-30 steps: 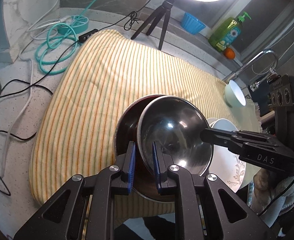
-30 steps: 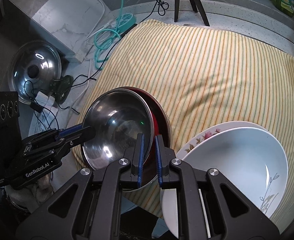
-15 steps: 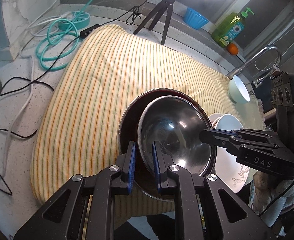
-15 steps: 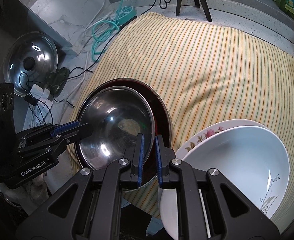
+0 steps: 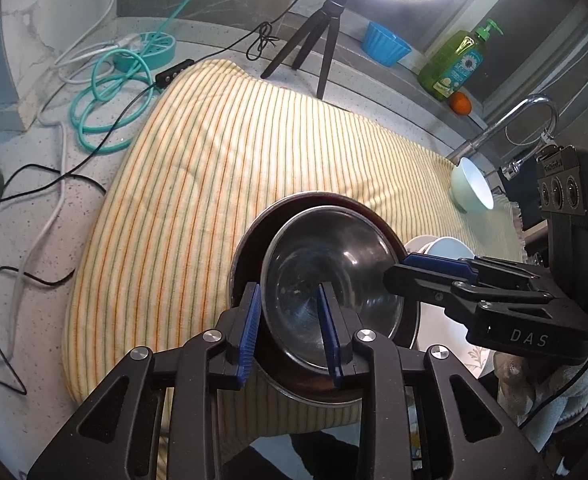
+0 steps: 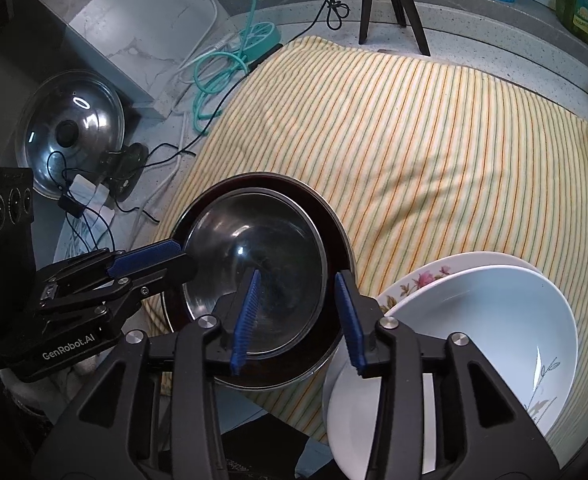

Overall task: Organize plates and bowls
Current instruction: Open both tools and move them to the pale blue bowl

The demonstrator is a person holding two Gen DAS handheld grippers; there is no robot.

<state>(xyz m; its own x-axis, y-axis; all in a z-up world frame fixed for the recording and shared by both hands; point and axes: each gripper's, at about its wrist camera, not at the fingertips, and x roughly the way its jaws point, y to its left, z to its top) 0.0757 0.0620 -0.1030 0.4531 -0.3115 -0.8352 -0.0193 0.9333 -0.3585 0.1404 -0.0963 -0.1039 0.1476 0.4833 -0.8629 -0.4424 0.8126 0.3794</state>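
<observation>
A small steel bowl [image 5: 333, 280] sits nested inside a larger dark steel bowl [image 5: 254, 236] at the near edge of the striped cloth [image 5: 214, 152]; it also shows in the right wrist view [image 6: 262, 256], inside the larger bowl [image 6: 333, 220]. My left gripper [image 5: 290, 324] is open, its jaws straddling the small bowl's near rim. My right gripper [image 6: 299, 316] is open, straddling the bowls' right rim. A white bowl [image 6: 493, 320] rests on a flowered plate [image 6: 425, 276] to the right. A pale green bowl [image 5: 471, 190] stands at the far right.
A ring-light tripod [image 5: 313, 48], blue cup [image 5: 385, 44], soap bottle [image 5: 453, 68] and orange [image 5: 461, 103] line the back ledge. A faucet [image 5: 505, 124] is at right. Cables [image 5: 106, 92] and a pot lid [image 6: 70, 132] lie left of the cloth.
Both grippers opened and let go of the small steel bowl. It went from tilted and lifted to lying level inside the larger bowl.
</observation>
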